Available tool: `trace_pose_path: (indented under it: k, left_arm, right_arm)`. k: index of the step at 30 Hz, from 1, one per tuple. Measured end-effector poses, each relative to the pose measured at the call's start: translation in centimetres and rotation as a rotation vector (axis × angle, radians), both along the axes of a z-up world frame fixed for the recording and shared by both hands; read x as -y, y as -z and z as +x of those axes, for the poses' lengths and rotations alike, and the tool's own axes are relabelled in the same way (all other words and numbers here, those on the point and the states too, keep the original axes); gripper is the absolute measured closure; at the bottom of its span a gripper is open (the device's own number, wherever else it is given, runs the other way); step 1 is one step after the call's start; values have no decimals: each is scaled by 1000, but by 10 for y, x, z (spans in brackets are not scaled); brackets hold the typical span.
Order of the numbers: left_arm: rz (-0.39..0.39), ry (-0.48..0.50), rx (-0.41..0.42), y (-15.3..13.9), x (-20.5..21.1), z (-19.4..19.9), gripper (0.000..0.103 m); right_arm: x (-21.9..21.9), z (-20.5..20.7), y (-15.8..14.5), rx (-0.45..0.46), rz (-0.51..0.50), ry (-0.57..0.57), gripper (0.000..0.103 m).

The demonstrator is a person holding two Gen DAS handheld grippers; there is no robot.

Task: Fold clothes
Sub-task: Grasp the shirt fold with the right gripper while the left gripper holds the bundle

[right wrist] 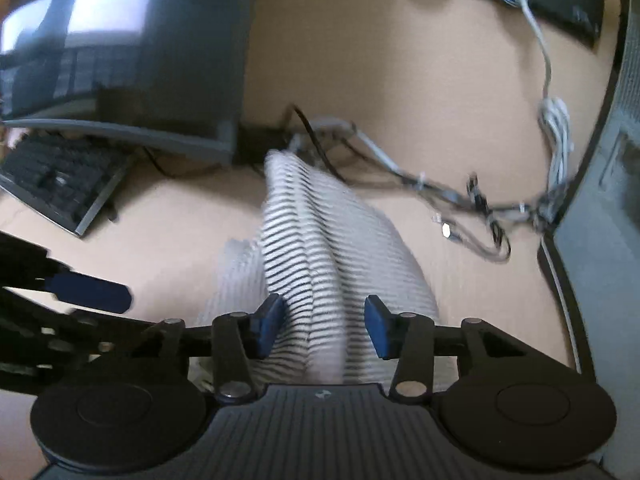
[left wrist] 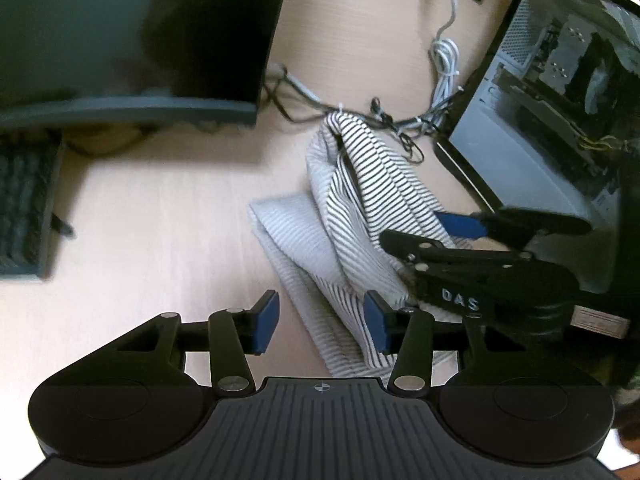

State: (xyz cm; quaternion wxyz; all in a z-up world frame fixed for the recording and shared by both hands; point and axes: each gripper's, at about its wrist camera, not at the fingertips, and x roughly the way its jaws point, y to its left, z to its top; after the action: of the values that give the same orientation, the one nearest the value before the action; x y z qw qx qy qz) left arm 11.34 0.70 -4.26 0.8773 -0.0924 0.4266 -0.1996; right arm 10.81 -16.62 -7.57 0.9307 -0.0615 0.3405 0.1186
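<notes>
Lettering: "DAS" on right claw point(left wrist: 432, 232) body.
Left claw point(left wrist: 322, 322): angled down, jaws apart, striped garment point(left wrist: 372, 200) edge between, unclamped.
Right claw: angled down, jaws apart astride garment on table point(left wrist: 160, 220).

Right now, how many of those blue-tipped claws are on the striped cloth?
2. The left claw sits at the striped cloth's near edge; the right claw straddles its bunched middle, coming from the right.

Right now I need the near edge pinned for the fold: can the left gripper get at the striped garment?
Probably yes. The left gripper hangs open with the striped garment's near edge running between its fingers; the right gripper works further along, not in the way.
</notes>
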Motion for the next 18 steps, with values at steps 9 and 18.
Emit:
trace_pose_path:
  k: [9,18]
  left_arm:
    - [-193,109,-103,35,15,9,76]
    - [-180,116,-100,41,20,-1,65]
  right_arm:
    - [45,2,-65,-27,391,-59,96]
    - [10,-18,-58,70,105,-154,89]
